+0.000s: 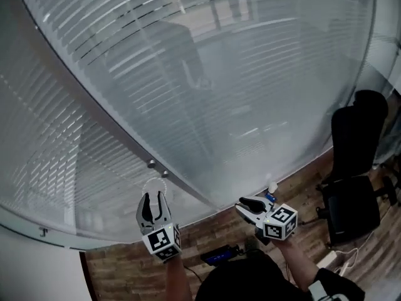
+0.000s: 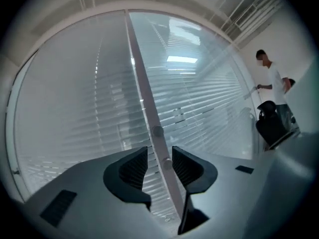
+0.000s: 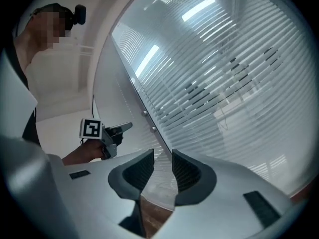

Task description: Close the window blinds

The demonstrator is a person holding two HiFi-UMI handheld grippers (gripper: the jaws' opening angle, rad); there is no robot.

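Left claw [image 1: 153, 199], spread, lines up on the small round silver knob [image 2: 157, 131] on the grey mullion [image 2: 143, 93] (likely the slat control); right claw [image 1: 246, 204] idles apart, empty.

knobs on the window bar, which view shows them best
The left gripper view: the two knobs sit large on the bar, just ahead of the open left gripper. The head view and right gripper view show them only as small dots.
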